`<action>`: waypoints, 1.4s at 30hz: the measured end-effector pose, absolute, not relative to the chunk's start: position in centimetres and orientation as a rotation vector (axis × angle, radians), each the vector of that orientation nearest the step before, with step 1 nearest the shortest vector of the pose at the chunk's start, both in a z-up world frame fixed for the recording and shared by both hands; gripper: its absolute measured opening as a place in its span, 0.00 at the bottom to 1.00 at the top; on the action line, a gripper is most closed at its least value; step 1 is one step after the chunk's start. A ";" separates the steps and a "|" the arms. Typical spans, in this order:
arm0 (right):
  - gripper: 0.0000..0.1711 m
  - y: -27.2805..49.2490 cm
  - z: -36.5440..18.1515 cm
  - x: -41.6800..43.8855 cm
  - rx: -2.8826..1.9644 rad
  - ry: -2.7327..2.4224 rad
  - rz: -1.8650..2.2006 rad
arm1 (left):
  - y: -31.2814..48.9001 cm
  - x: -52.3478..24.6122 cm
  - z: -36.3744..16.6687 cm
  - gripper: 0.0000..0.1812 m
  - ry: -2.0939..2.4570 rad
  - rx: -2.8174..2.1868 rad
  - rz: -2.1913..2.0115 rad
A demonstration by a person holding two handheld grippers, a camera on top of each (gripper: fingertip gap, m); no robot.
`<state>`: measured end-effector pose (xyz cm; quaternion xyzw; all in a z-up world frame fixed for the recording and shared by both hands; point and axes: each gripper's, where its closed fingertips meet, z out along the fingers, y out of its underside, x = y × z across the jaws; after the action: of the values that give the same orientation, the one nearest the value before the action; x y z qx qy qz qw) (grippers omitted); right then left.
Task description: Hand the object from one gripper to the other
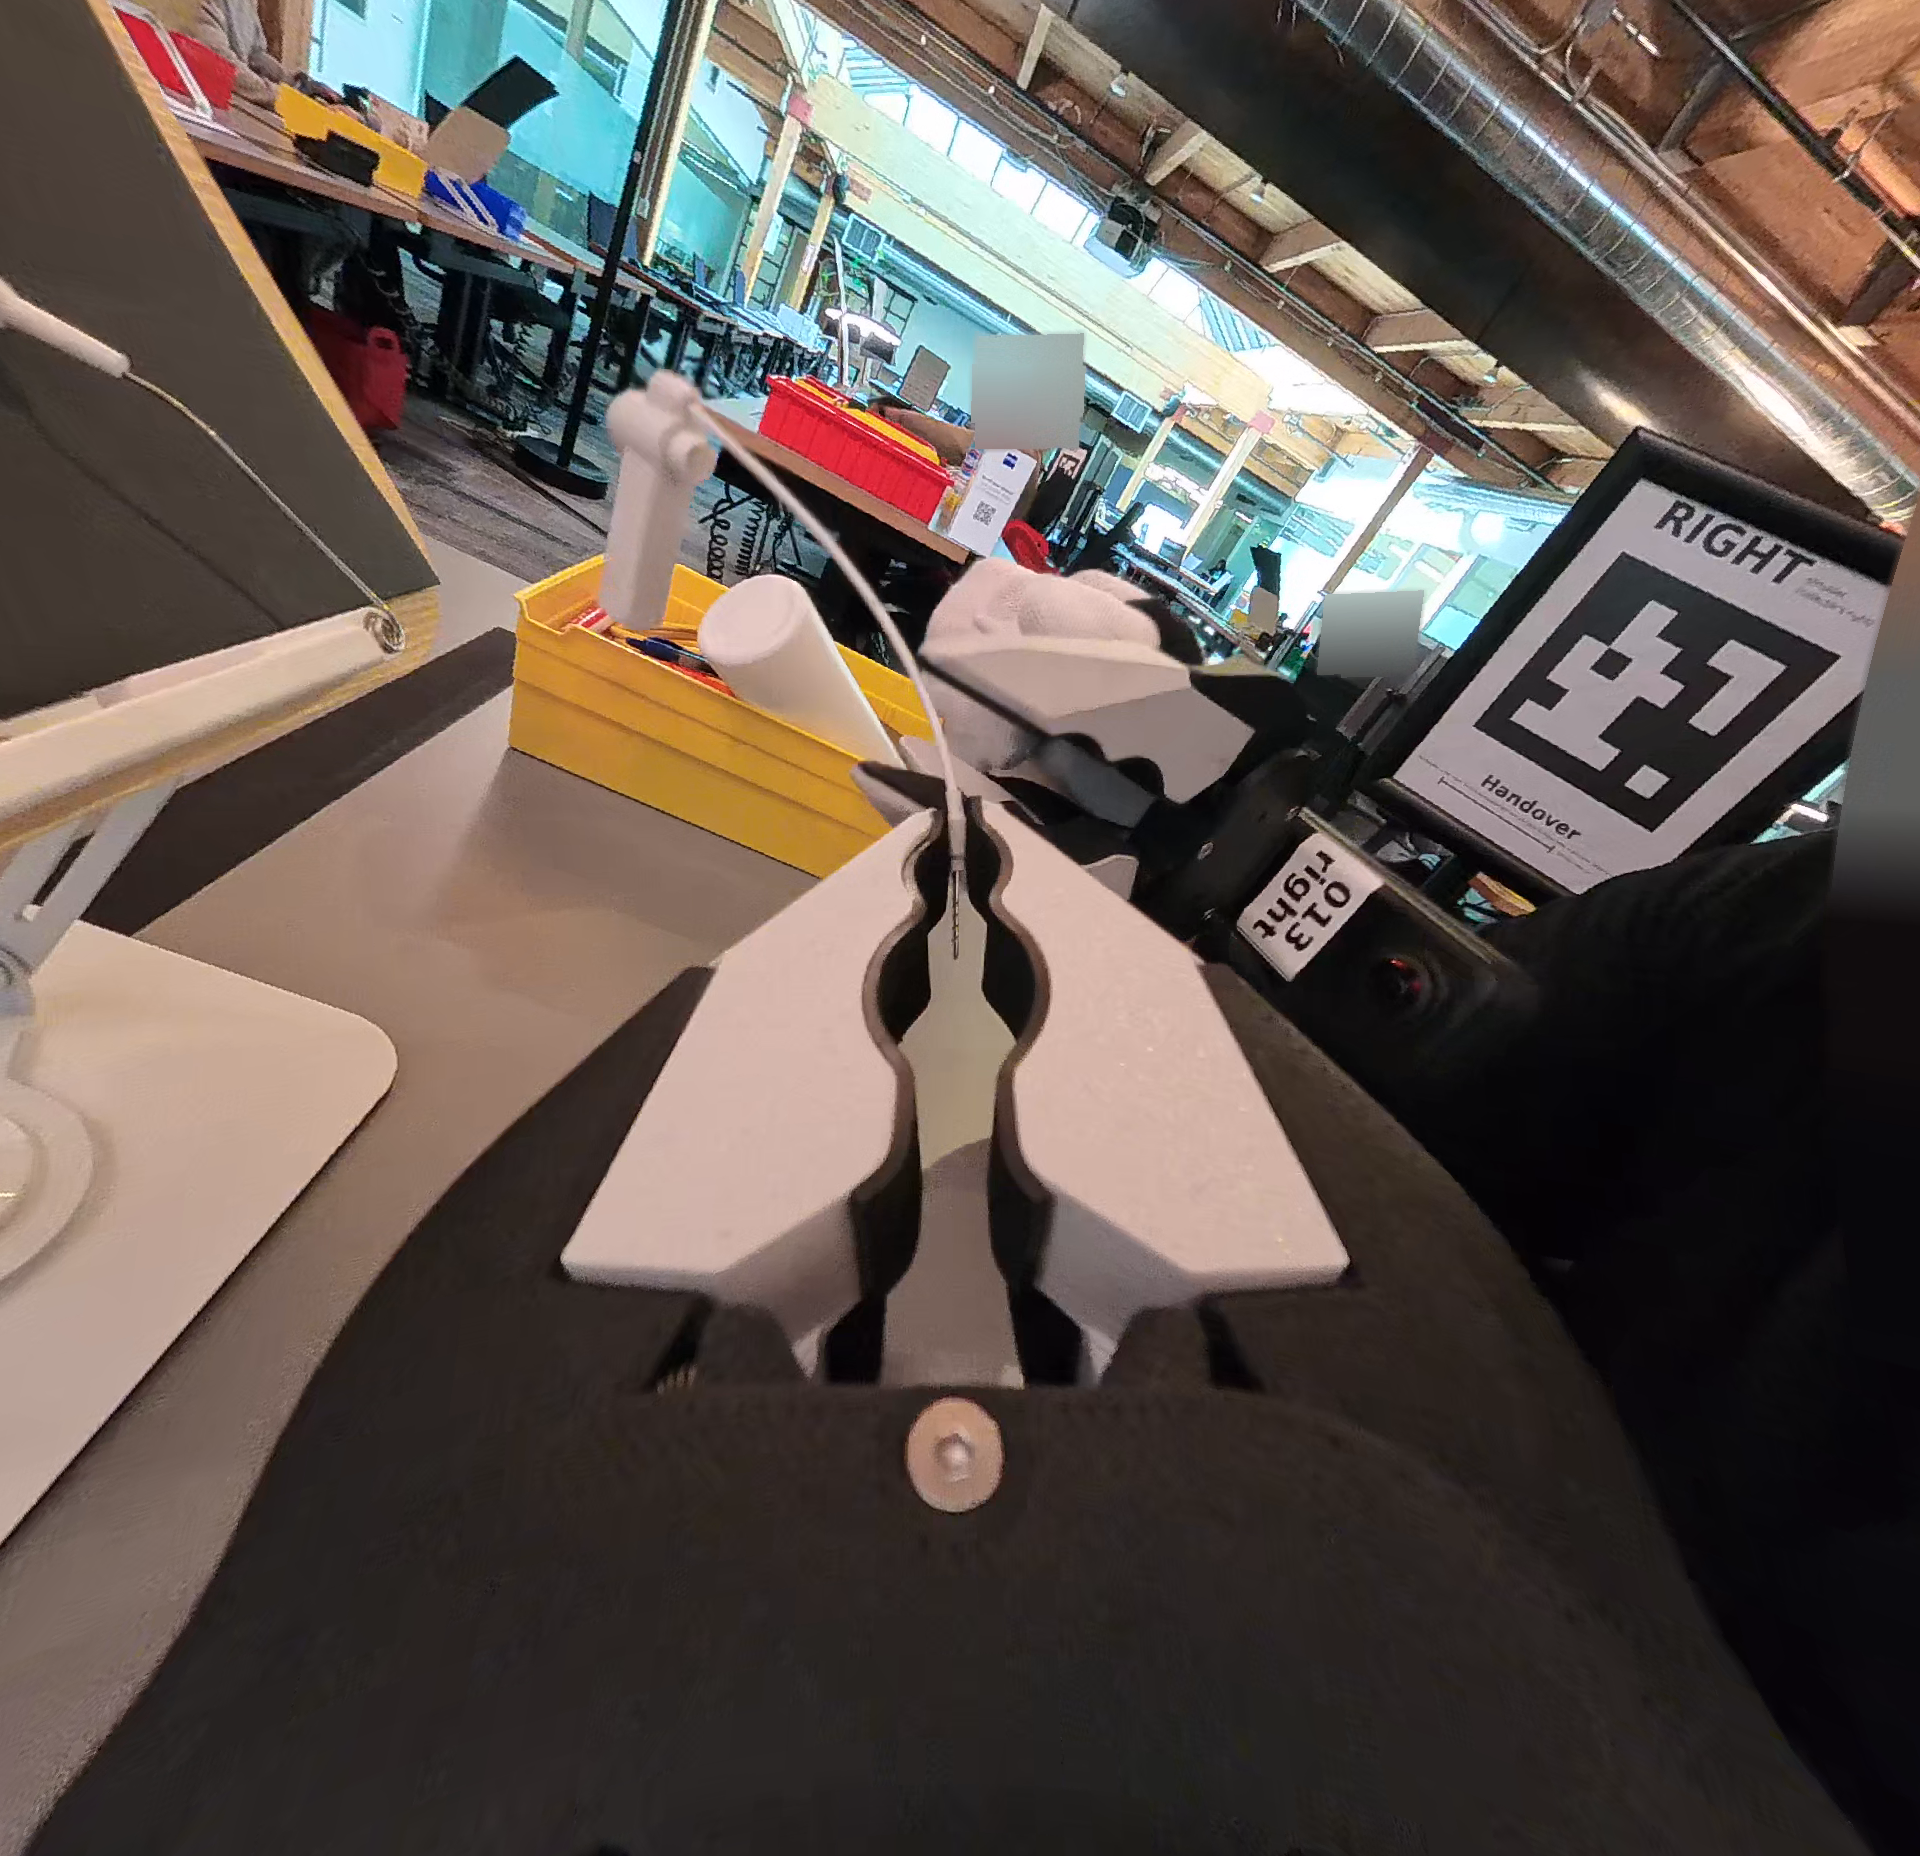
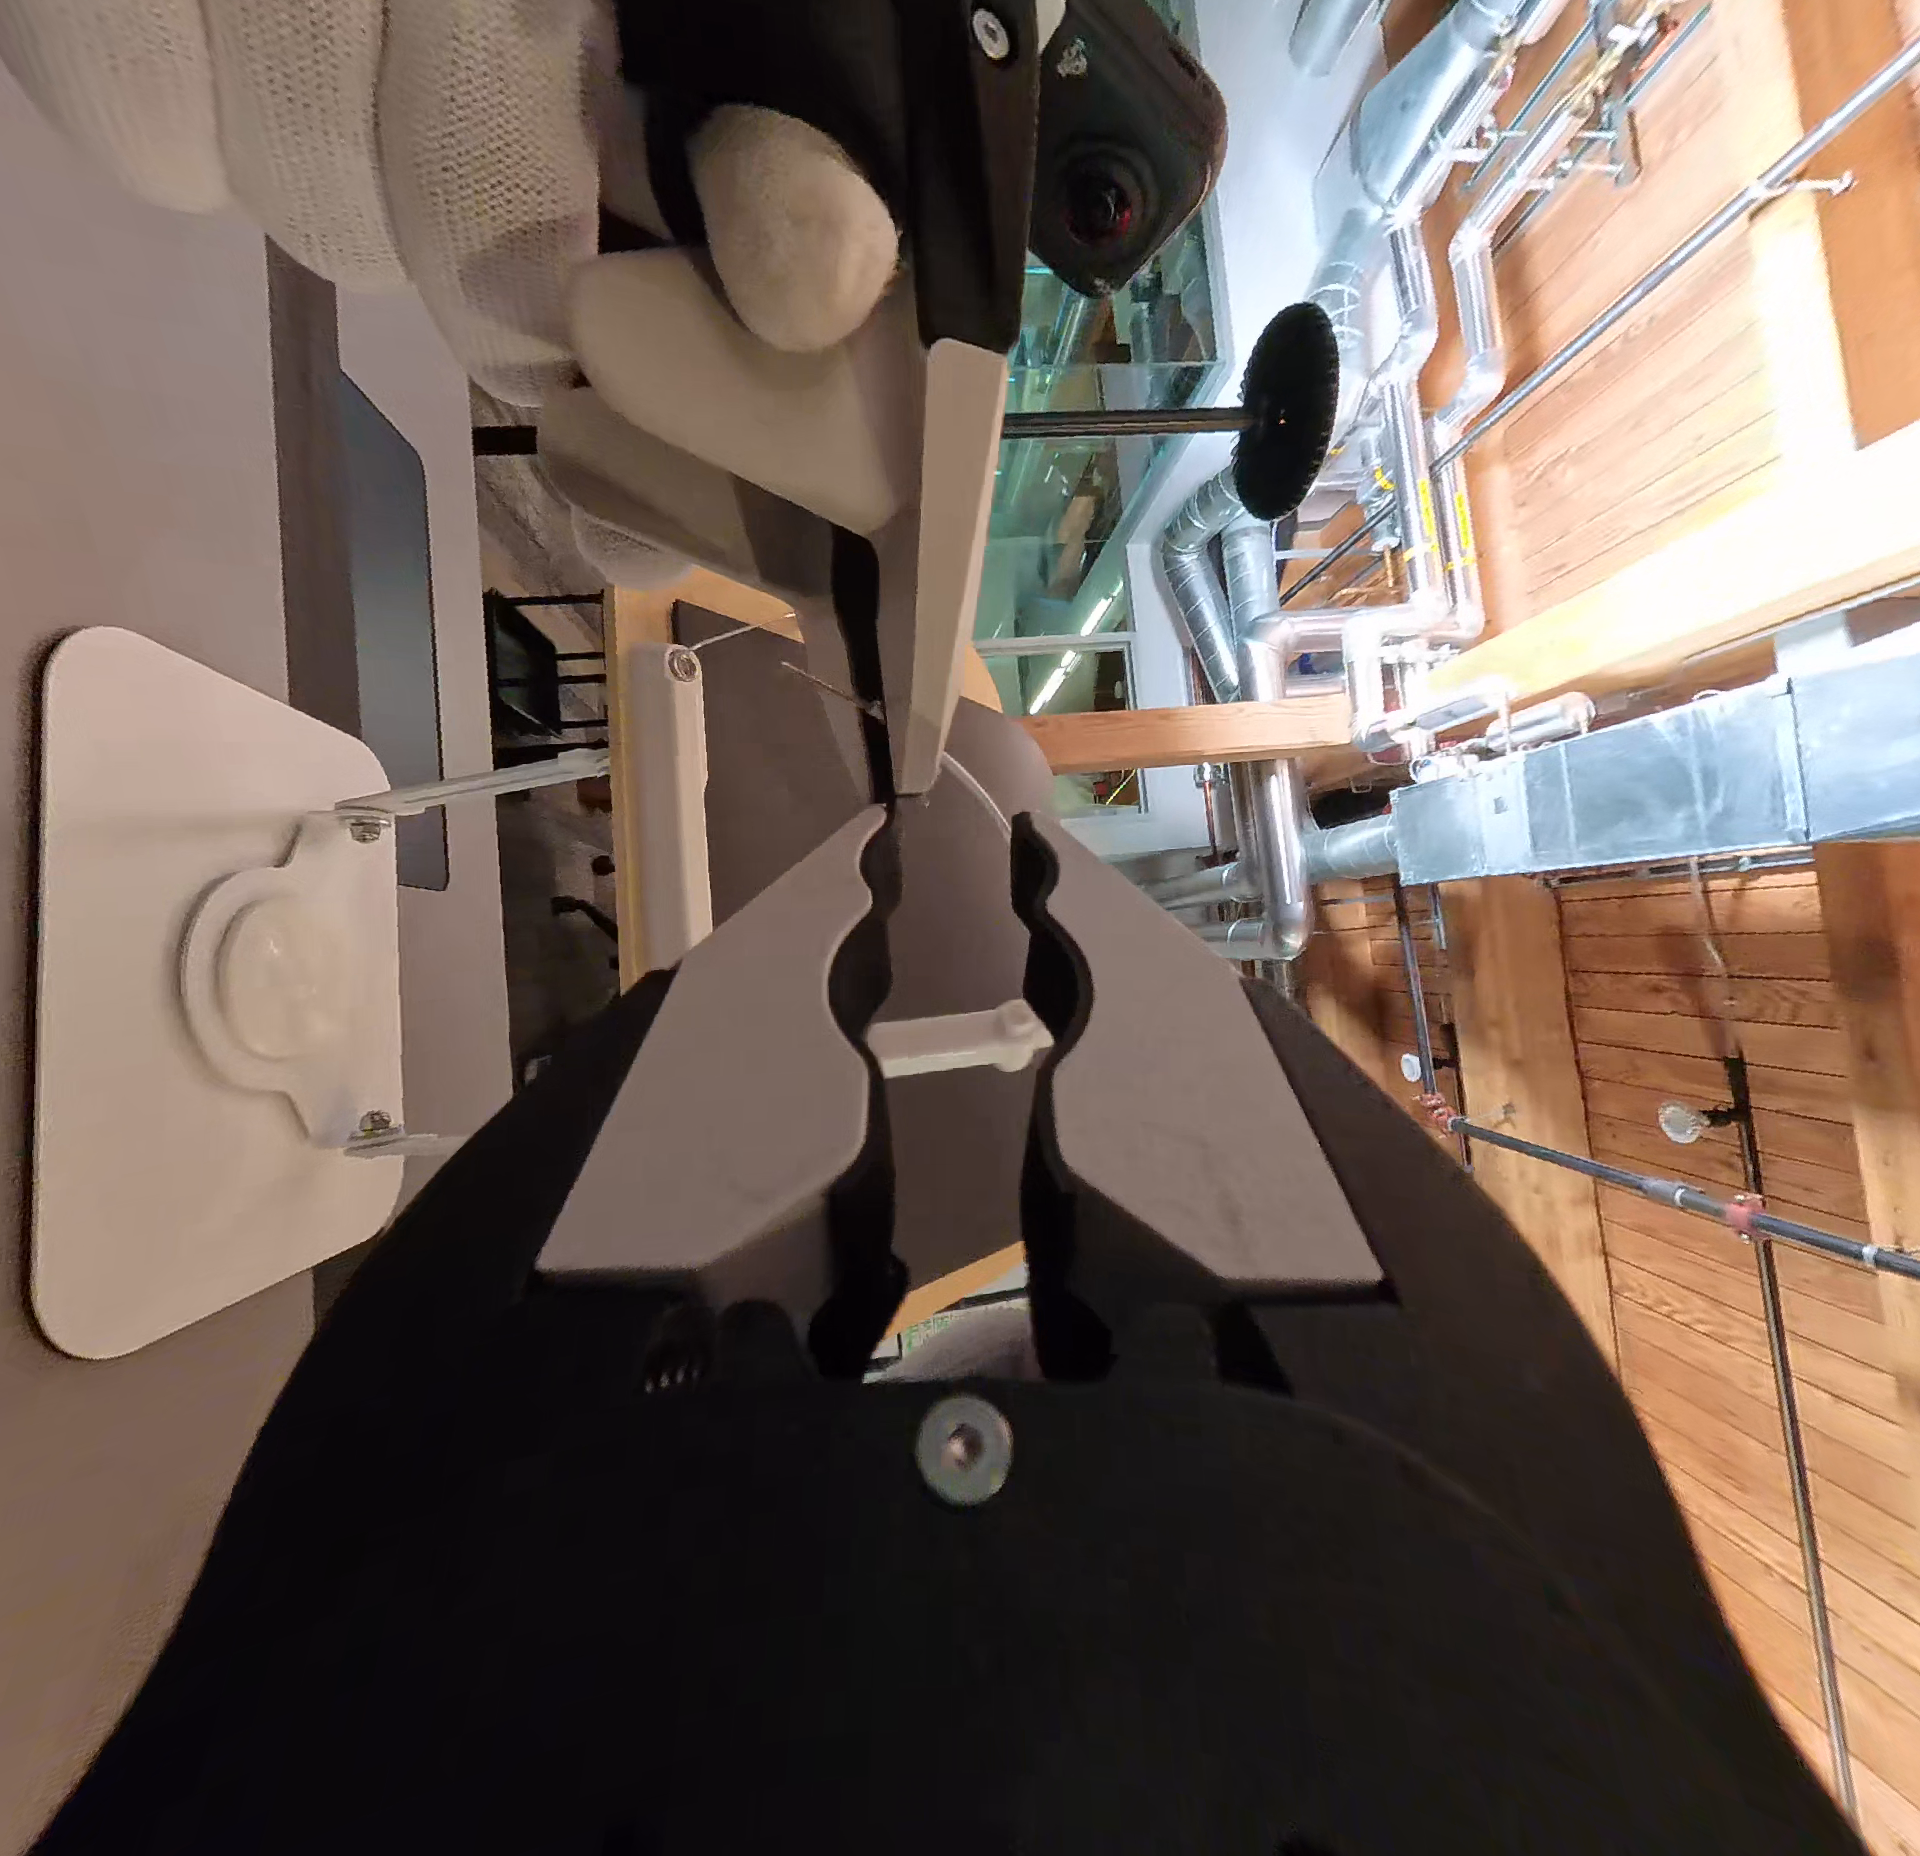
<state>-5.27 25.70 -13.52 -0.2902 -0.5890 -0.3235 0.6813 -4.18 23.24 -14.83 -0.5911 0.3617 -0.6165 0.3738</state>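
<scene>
My left gripper [image 1: 951, 830] pinches the thin end of the white cable tie [image 1: 831, 549] between its fingertips; the strap arcs up ahead to its blocky head. My right gripper [image 2: 951, 819] stands spread, and the tie's head [image 2: 961, 1046] lies crosswise in the gap between those fingers. A yellow bin [image 1: 665, 736] sits beyond my left tips.
</scene>
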 end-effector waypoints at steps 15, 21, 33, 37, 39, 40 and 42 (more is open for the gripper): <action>0.01 25.2 -16.0 -6.0 -0.651 -1.478 -0.693 | 22.6 -4.6 -17.7 0.00 1.075 -1.657 -1.482; 0.00 25.6 -17.1 -6.2 -0.736 -1.513 -0.645 | 22.8 -4.8 -18.4 0.01 1.120 -1.679 -1.369; 0.00 27.4 -15.1 -4.4 -1.263 -1.123 0.220 | 24.5 -5.4 -13.2 0.14 1.109 -1.242 -0.597; 0.00 27.3 -15.8 -4.4 -1.261 -1.166 0.207 | 25.5 -5.9 -11.8 0.11 1.051 -1.169 -0.345; 0.00 27.0 -15.8 -4.8 -1.258 -1.170 0.247 | 25.2 -5.6 -12.3 0.12 1.090 -1.180 -0.334; 0.00 26.9 -15.8 -4.9 -1.258 -1.166 0.265 | 25.2 -5.5 -12.4 0.11 1.085 -1.181 -0.340; 0.00 26.7 -15.8 -5.2 -1.253 -1.164 0.301 | 25.1 -5.1 -12.4 0.11 1.068 -1.196 -0.415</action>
<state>-5.23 26.65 -15.82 -0.5508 -0.5117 0.1322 0.6460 -5.10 25.10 -12.40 -0.5320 0.4750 -0.1844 0.6763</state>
